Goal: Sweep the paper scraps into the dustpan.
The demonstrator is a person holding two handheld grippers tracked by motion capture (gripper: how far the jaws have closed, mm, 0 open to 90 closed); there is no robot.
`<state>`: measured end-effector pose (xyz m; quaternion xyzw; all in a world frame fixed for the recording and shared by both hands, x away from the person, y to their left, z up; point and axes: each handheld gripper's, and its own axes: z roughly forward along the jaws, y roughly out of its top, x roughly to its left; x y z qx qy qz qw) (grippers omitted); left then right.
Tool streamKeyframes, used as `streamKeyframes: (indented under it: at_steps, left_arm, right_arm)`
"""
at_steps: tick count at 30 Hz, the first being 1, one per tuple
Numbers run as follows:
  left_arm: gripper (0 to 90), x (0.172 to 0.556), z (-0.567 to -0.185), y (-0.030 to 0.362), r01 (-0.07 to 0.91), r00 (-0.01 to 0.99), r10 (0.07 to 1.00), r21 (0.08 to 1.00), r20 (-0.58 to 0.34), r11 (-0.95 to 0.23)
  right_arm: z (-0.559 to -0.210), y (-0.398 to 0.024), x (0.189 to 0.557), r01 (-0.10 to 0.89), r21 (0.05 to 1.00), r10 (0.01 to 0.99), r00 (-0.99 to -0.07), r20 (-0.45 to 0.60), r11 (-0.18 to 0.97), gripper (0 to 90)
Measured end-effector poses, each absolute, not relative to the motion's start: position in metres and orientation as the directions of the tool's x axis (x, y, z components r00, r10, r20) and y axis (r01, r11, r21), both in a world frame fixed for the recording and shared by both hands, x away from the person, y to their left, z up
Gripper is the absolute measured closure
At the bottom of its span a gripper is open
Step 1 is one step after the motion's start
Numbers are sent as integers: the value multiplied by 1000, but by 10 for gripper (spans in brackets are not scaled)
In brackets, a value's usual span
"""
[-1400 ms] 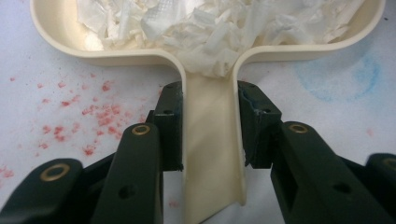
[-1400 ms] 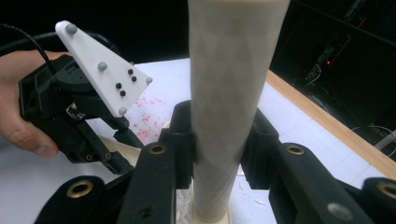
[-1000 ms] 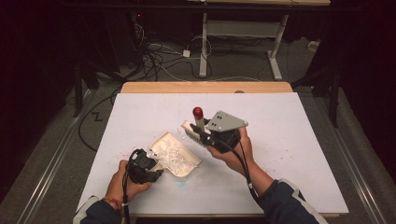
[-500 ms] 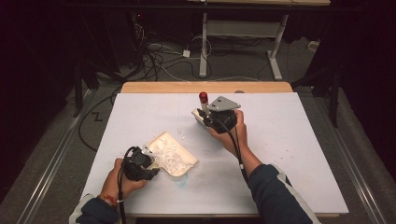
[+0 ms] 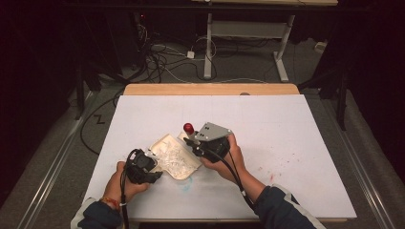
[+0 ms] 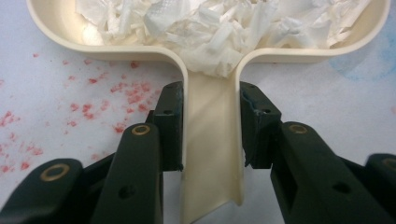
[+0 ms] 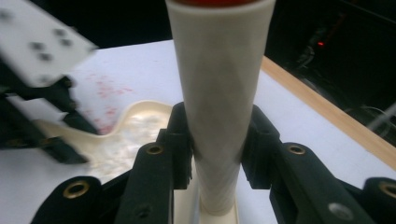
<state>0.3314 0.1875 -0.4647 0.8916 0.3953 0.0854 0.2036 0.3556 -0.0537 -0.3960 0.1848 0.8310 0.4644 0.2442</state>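
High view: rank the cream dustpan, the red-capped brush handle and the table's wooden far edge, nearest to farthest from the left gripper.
1. Cream dustpan: its handle is clamped in the left gripper.
2. Red-capped brush handle: beyond the dustpan, toward the right.
3. Wooden far edge: along the table's back.

A cream dustpan (image 6: pixel 212 140), loaded with white paper shreds (image 6: pixel 219 23), is clamped by its handle. A cream red-tipped brush handle (image 7: pixel 219 93) is gripped upright.

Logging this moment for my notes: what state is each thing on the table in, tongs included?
Dustpan: flat on the table, full of shredded white paper.
Brush: handle upright, red-tipped, beside the dustpan.
Left tongs: shut on the dustpan's handle.
Right tongs: shut on the brush handle.
Table: stained with red specks.
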Motion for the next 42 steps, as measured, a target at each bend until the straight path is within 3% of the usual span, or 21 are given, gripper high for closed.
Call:
streamKeyframes:
  at_steps: [6,9,12,21,24,30,36,42]
  left_arm:
    - [631,331,-464,186,668,672,740,428,2,-608]
    - [630,331,-464,186,669,672,740,429,1,-608]
    - [630,330,-463,186,669,672,741,426,3,-609]
    - [631,331,-463,189,673,672,740,418,-1,-610]
    - [632,332,-460,189,668,681,732,400,12,-628]
    - [632,333,-460,195,680,673,740,399,-8,-615]
    - [632,335,-462,197,683,673,740,393,-11,-616]
    - [632,335,-462,197,682,675,737,391,-11,-618]
  right_arm:
    - [-390,-51,338,47,853,487,-837,-250,519,702]
    - [-379,-55,334,49,875,463,-862,-206,481,704]
    - [-371,-58,333,17,880,479,-844,-242,475,703]
    - [-368,-62,367,21,889,558,-785,-268,457,703]
    - [-378,-56,389,11,871,598,-731,-328,491,703]
    - [-395,-47,415,-25,856,593,-711,-379,516,703]
    - [-402,-41,428,-17,870,592,-726,-350,493,704]
    - [-407,-35,421,-46,871,513,-793,-330,489,702]
